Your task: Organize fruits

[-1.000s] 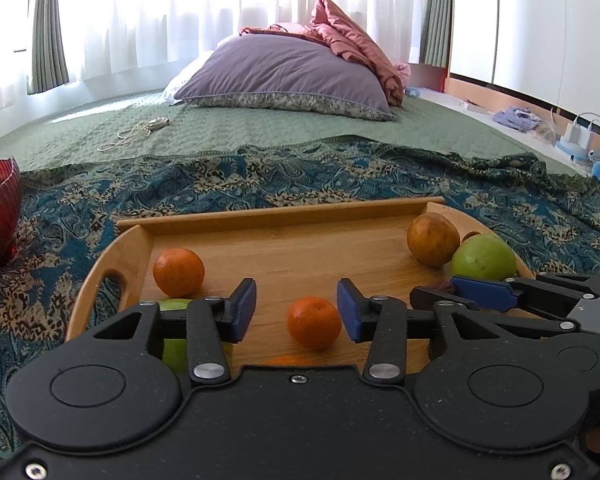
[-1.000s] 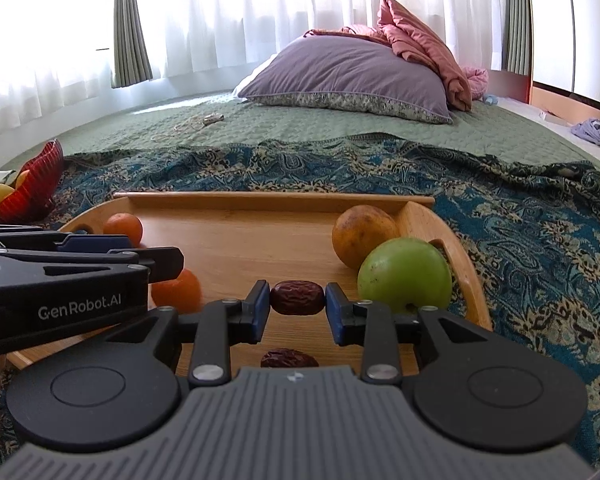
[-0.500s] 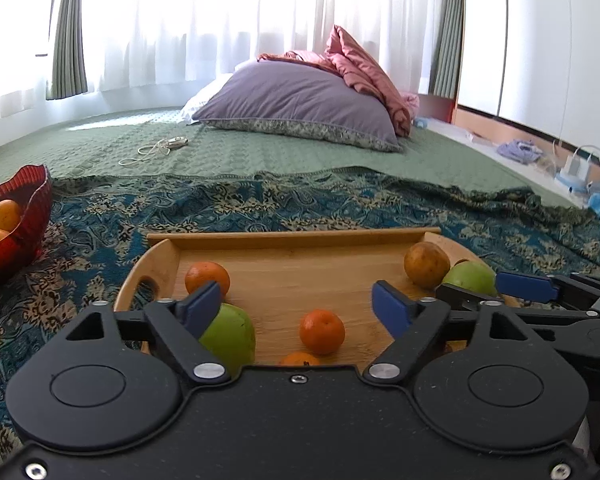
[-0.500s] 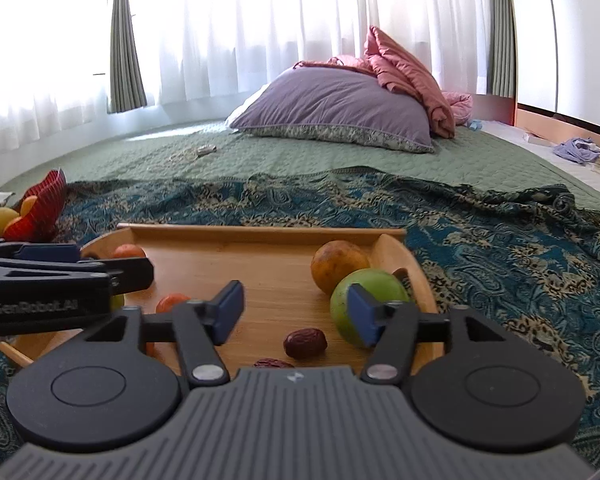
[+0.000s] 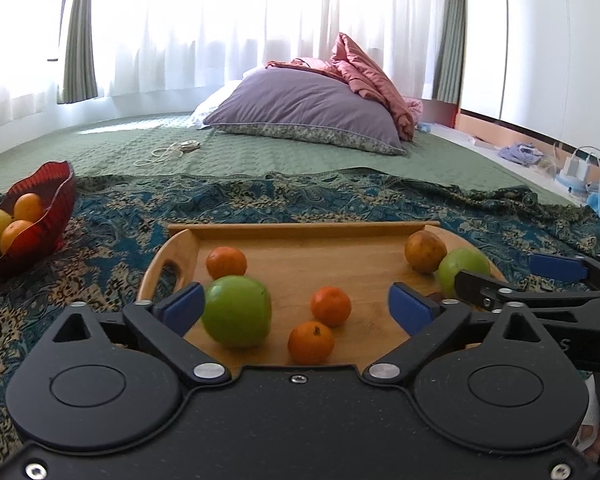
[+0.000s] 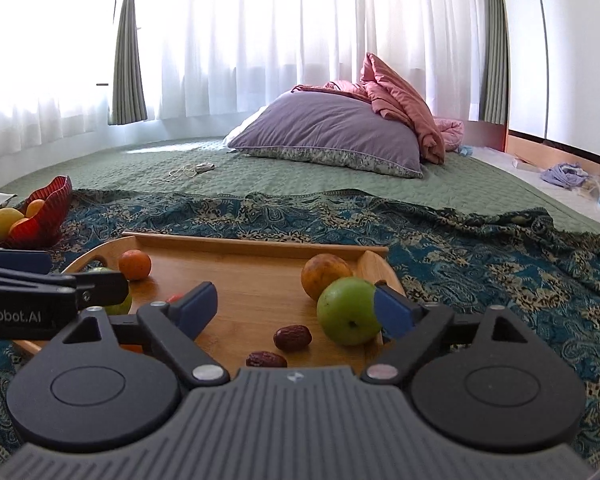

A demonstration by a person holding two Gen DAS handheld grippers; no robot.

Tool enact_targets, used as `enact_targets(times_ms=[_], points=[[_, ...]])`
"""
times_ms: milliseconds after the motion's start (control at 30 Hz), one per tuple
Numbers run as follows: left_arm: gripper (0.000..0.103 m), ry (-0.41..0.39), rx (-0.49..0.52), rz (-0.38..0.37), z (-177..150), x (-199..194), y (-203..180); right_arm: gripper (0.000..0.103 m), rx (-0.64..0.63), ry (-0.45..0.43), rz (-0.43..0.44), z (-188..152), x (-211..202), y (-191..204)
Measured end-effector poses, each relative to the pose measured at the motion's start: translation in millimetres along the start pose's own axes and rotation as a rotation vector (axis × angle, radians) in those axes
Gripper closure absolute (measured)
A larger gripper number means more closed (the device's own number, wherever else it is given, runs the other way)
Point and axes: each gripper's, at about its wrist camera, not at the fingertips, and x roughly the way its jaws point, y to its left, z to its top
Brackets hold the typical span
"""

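Both tools gape over the fruit tray on the bed

The left tool [image 5: 296, 306] and right tool [image 6: 296, 310] are held level, fingers spread wide, gripping nothing. On the wooden tray [image 6: 252, 280], two dates [image 6: 292, 337] lie near, long axes running left-right, beside a green apple [image 6: 348, 311]. Another green apple [image 5: 237, 311] and oranges [image 5: 331, 306] sit left; a red bowl [image 5: 46, 216] stands far left.

The left gripper [image 6: 52, 280] hides most of one green apple [image 6: 118, 304].
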Motion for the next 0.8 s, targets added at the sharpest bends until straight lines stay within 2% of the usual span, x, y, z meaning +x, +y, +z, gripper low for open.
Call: enact_targets(times_ms=[100,267,800], points=[[0.002,0.009,-0.006,0.008,-7,-3,4,0.000,0.014,0.003,-0.007,-6,-2,-2],[0.001,0.027,0.003,0.023,-19,-7,6,0.000,0.024,0.021,0.012,-17,-9,-3],[0.001,0.106,0.022,0.051,-61,-5,8,0.000,-0.026,0.070,-0.011,-55,-16,6]])
